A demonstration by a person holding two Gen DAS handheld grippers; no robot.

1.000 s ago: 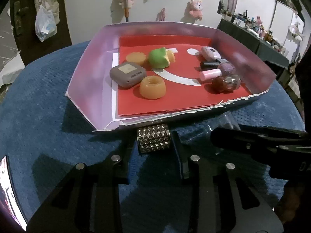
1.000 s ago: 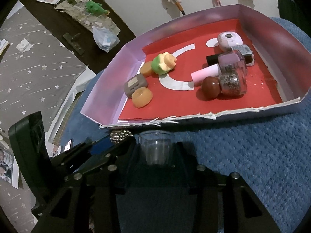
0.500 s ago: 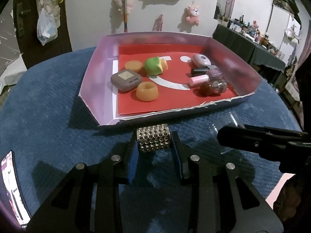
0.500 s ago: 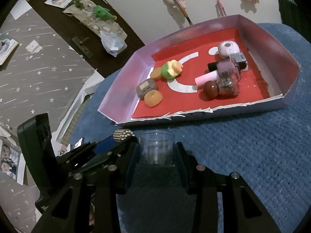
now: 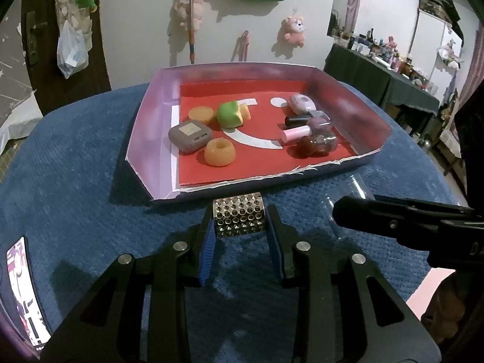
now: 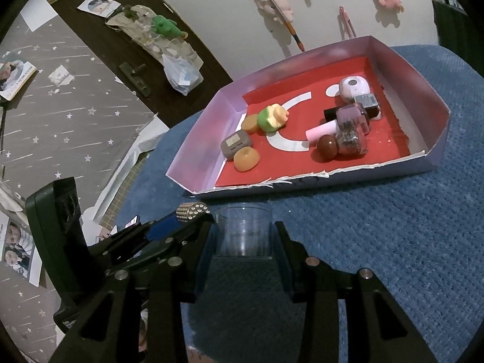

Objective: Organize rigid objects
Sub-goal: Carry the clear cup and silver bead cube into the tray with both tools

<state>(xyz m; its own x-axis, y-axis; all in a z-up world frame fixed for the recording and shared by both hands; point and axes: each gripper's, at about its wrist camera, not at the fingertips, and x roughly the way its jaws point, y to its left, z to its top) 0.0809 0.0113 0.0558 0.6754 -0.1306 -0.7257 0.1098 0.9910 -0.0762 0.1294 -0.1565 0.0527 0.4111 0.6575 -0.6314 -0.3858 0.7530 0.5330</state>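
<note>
We have both grippers loaded, in front of the tray's torn near edge. Left gripper (image 5: 240, 224) is clamped on the studded metal block (image 5: 240, 215), blue pads pressing its two sides; the block is held above the blue table cover (image 5: 75, 181), just short of the tray (image 5: 348, 103). Right gripper (image 6: 243, 237) is closed on the clear plastic cup (image 6: 244, 232), cup upright between the fingers, mouth up. In the left wrist view we see the right gripper coming in from the right with the cup (image 5: 348, 202) partly hidden behind its finger. In the right wrist view the left gripper sits to the left, the studded block (image 6: 191, 210) poking out just beside the cup.

Tray contents, left group: grey case (image 5: 190, 136), orange ring (image 5: 219, 152) touching or nearly touching it, orange disc (image 5: 201, 114) behind, green-and-yellow toy (image 5: 231, 115) next to the disc. Right group, well apart from the left: pink-capped nail polish bottle (image 5: 305, 128), brown-capped glitter bottle (image 5: 317, 145) lying on its side, black-capped bottle (image 5: 298, 120), small white-pink device (image 5: 300, 103) at the back. These four are bunched together, touching. The tray's floor is red with white curved markings.

A phone with a lit screen (image 5: 24, 290) lies at the table's left edge.
</note>
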